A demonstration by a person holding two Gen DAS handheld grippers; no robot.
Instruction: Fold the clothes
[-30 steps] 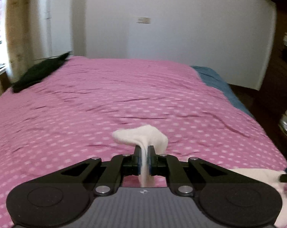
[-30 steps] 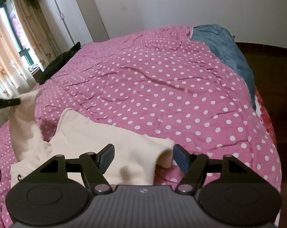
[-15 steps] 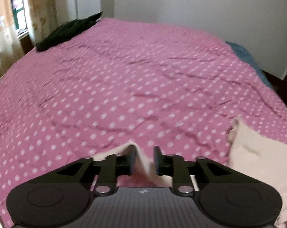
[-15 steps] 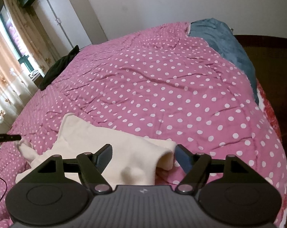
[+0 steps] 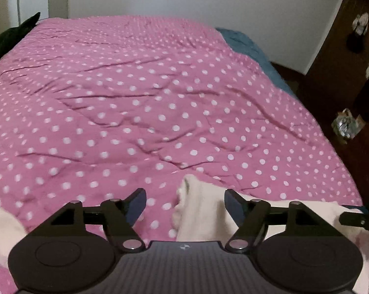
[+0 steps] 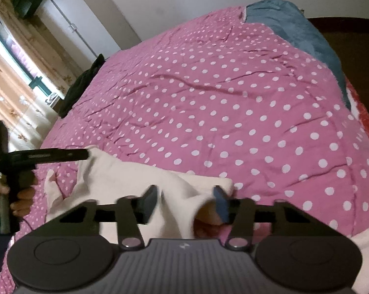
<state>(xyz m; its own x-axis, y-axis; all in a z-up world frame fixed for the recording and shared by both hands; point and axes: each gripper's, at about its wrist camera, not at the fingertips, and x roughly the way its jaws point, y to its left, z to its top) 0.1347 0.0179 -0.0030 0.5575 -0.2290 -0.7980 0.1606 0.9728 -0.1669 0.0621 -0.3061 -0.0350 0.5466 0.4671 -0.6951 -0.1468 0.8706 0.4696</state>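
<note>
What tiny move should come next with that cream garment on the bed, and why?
Probably let the right gripper finish pinching the cream garment's raised fold: its jaws are closing with cloth between them, not yet pressed, while the left gripper is opening, its pads clear of the cloth.

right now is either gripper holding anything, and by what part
Neither holds. The left gripper is opening, pads clear of the cloth. The right gripper is closing around a fold, not yet pinching.

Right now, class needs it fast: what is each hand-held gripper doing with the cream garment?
Left hand-held gripper: jaws opening, cream garment lying loose between them.
Right hand-held gripper: jaws closing around a garment fold, not yet pinching it.
</note>
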